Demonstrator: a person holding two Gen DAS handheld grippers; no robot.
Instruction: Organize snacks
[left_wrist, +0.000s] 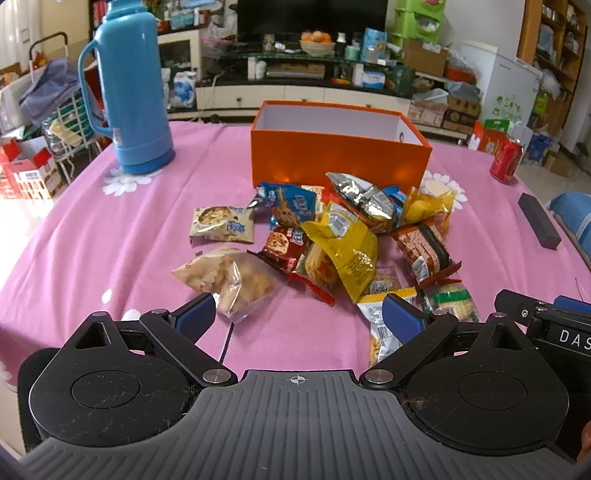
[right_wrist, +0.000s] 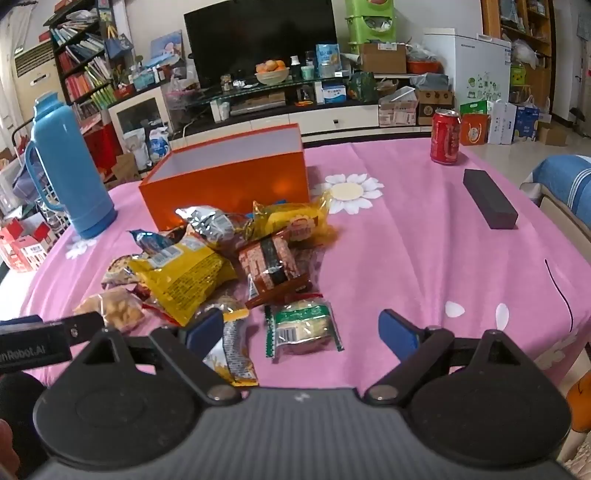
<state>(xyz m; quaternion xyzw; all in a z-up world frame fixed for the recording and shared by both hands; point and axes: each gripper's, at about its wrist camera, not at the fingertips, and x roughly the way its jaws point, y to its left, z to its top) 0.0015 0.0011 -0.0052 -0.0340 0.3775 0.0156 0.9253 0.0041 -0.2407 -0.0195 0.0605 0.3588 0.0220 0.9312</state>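
Observation:
A pile of snack packets (left_wrist: 340, 240) lies on the pink tablecloth in front of an open, empty orange box (left_wrist: 340, 147). My left gripper (left_wrist: 299, 314) is open and empty, just short of the pile; a clear bag of puffed snacks (left_wrist: 236, 280) lies by its left finger. My right gripper (right_wrist: 301, 330) is open and empty, with a green-labelled packet (right_wrist: 303, 325) between its fingers on the cloth. The pile (right_wrist: 207, 266) and the box (right_wrist: 229, 181) sit ahead to its left. A cookie packet (left_wrist: 221, 223) lies apart at the left.
A blue thermos (left_wrist: 133, 88) stands at the back left of the table. A red can (right_wrist: 445, 136) and a dark rectangular block (right_wrist: 489, 203) sit at the right. The pink cloth (right_wrist: 424, 266) covers the round table; a blue-cushioned seat (right_wrist: 569, 184) is beyond its right edge.

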